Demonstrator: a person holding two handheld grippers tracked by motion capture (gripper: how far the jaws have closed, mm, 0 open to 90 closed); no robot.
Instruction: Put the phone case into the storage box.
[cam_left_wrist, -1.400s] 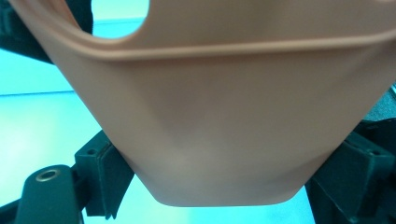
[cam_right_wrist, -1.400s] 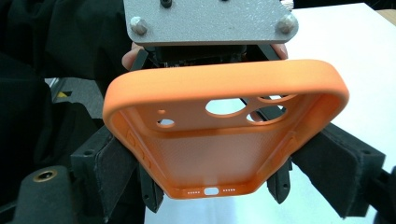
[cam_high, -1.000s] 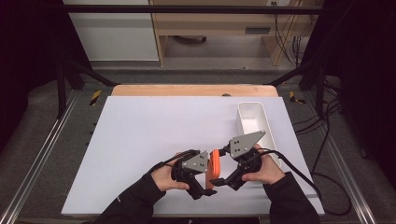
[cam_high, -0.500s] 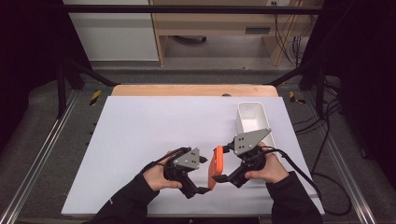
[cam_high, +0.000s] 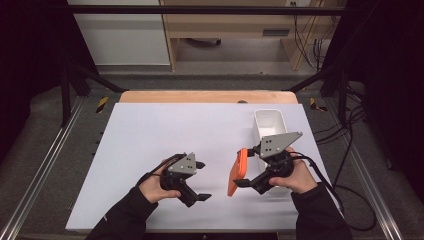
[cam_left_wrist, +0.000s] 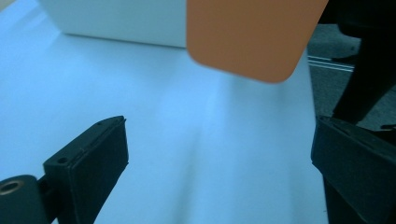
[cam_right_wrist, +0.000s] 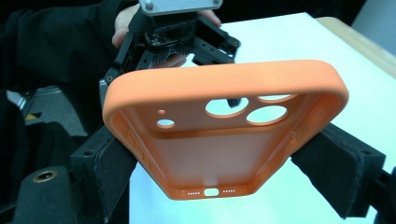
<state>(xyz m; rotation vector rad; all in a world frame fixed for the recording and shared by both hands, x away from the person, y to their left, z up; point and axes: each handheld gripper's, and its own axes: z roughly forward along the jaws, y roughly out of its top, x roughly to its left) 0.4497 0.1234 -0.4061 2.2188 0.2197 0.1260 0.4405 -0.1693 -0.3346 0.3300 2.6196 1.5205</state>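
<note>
At the left of the high view, the left gripper (cam_high: 202, 181) lay low over the white table (cam_high: 150, 130), its matte black jaws spread wide with nothing between them; they had just been opening. In the left gripper view those jaws showed as blocky, flat-faced pads on either side of bare, smooth tabletop. To its right, apart from it, the orange phone case (cam_high: 239, 171) stood on edge off the table — a thin, rounded-corner shell. The right gripper (cam_high: 247, 167) clamped it across its width, one padded jaw pressed on each long side. The right gripper view showed the orange phone case (cam_right_wrist: 219, 154) from its hollow side: soft-looking, matte, finely dotted on the inner floor, with round camera cut-outs and a port slot between rows of tiny holes. Just behind and right of the case sat a white tray (cam_high: 280, 122) — oblong, smooth-walled, with rounded corners.
</note>
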